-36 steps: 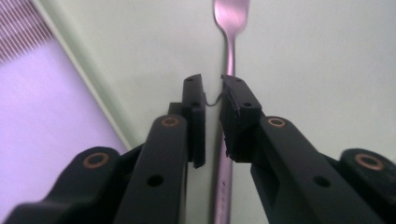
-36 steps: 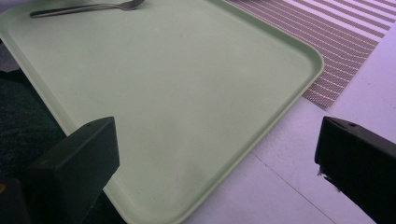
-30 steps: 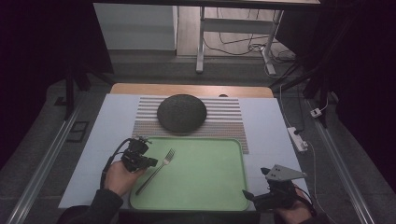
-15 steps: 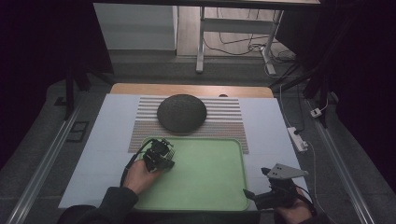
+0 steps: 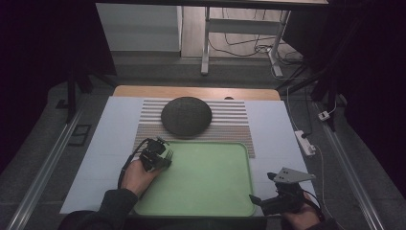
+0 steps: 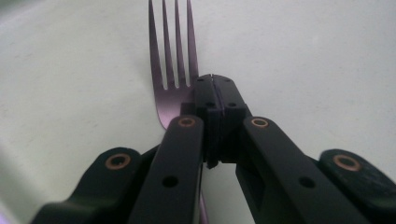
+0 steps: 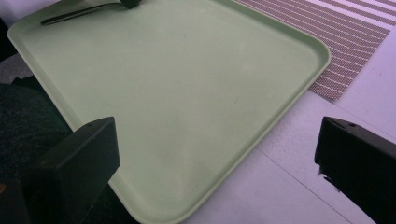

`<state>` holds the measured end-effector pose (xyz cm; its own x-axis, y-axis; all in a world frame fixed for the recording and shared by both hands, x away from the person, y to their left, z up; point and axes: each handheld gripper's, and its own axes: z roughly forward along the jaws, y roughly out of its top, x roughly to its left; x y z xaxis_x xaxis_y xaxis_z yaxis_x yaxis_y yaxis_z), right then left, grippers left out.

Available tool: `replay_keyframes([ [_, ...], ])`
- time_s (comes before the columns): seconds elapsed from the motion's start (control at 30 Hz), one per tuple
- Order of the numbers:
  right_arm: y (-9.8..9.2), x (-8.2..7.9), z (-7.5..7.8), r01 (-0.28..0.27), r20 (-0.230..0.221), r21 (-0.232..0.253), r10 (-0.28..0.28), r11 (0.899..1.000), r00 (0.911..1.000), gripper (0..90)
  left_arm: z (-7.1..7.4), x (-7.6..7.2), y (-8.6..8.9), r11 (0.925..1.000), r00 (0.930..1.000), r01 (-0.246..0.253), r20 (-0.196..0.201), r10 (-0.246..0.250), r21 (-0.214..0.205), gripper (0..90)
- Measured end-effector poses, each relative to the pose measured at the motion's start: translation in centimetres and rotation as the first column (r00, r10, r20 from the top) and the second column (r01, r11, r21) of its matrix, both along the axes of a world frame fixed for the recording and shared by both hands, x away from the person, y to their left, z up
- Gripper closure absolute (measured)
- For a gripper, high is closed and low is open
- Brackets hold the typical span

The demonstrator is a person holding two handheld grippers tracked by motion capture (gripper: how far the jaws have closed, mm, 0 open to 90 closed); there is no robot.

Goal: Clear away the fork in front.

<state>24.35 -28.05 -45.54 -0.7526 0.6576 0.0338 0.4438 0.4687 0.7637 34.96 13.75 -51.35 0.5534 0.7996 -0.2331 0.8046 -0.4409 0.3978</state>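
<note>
A staged test room or lab is suggested rather than a lived-in home. A small worktop (image 5: 268,93) is covered with white sheets, and a place setting is laid out on it as for a trial: a striped placemat (image 5: 230,125), a dark round plate (image 5: 186,115) and a green tray (image 5: 210,177). The surroundings are kept dark, with light falling on the setup alone. Beyond it, bare metal table legs (image 5: 206,43) are seen on a plain floor, loose cables (image 5: 249,45) are trailed across it, and a white power strip (image 5: 304,142) is laid beside the worktop. Metal rails (image 5: 43,167) are run along both sides.
</note>
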Motion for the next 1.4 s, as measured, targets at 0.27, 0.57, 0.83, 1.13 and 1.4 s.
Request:
replay_keyframes([
  [0.27,0.0,0.1,0.0,-0.007,-0.006,0.002,0.007,1.0,1.0,0.0,0.0,0.4,1.6,0.999,0.9989,-0.045,-0.015,0.045,0.0,88.6],
  [0.57,0.1,0.1,-0.1,-0.015,-0.009,-0.004,0.015,1.0,0.9999,0.1,-0.1,0.9,3.5,0.995,0.995,-0.1,-0.009,0.1,0.006,88.5],
  [0.83,0.1,0.1,-0.1,-0.021,-0.01,-0.011,0.021,1.0,0.9997,0.2,-0.1,0.9,3.7,0.9942,0.9942,-0.108,-0.007,0.108,-0.001,87.8],
  [1.13,0.1,0.1,-0.1,-0.024,-0.01,-0.011,0.024,1.0,0.9997,0.2,0.4,0.6,3.2,0.9965,0.9969,-0.078,0.005,0.078,-0.029,75.4],
  [1.4,0.1,0.1,-0.1,-0.026,-0.012,-0.012,0.026,1.0,0.9996,0.2,1.3,-0.1,3.1,0.9984,0.9953,-0.008,0.096,0.013,-0.057,54.5],
])
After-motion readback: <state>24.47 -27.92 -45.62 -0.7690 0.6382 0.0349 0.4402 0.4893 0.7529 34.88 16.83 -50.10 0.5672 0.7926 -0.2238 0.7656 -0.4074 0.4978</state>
